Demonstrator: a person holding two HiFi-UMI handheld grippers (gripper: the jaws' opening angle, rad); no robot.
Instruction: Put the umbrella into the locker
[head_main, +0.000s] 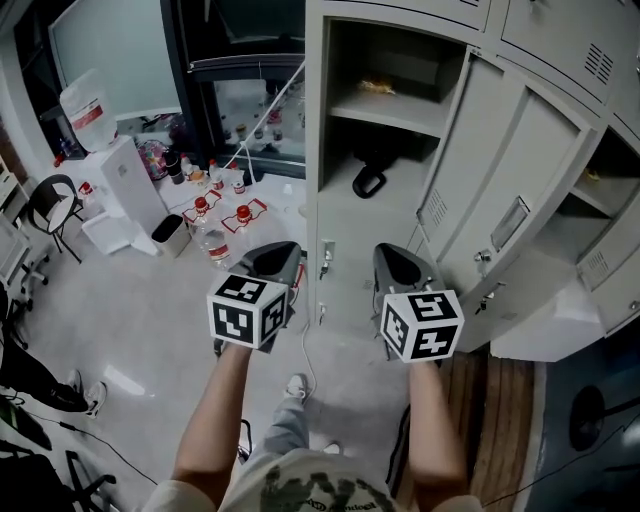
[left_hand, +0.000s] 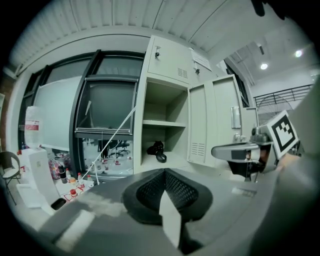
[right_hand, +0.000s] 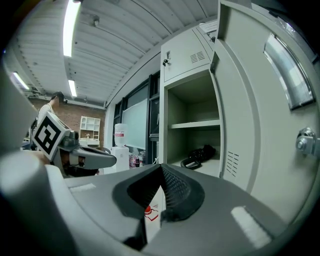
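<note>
Hovering before the open locker (head_main: 314, 140), both tongs closed and empty; the umbrella is already inside.

The folded black umbrella (head_main: 380, 162) (left_hand: 156, 148) (right_hand: 200, 154) lies on the bottom of the open compartment, under the shelf (head_main: 390, 112), toward the back, with its loop handle nearer the opening. The left tongs (head_main: 275, 250) (left_hand: 164, 172) have their jaws pressed together with nothing between them, and sit level by the locker's left edge. The right tongs (head_main: 400, 262) (right_hand: 161, 172) are narrowed to a sliver and grip nothing, just beside the left pair and facing the compartment. Both are well apart from the umbrella. The door (head_main: 490, 190) is swung out to the right. Red-capped water bottles (head_main: 225, 235) stand on the floor to the left, near a white water dispenser (head_main: 120, 180).
</note>
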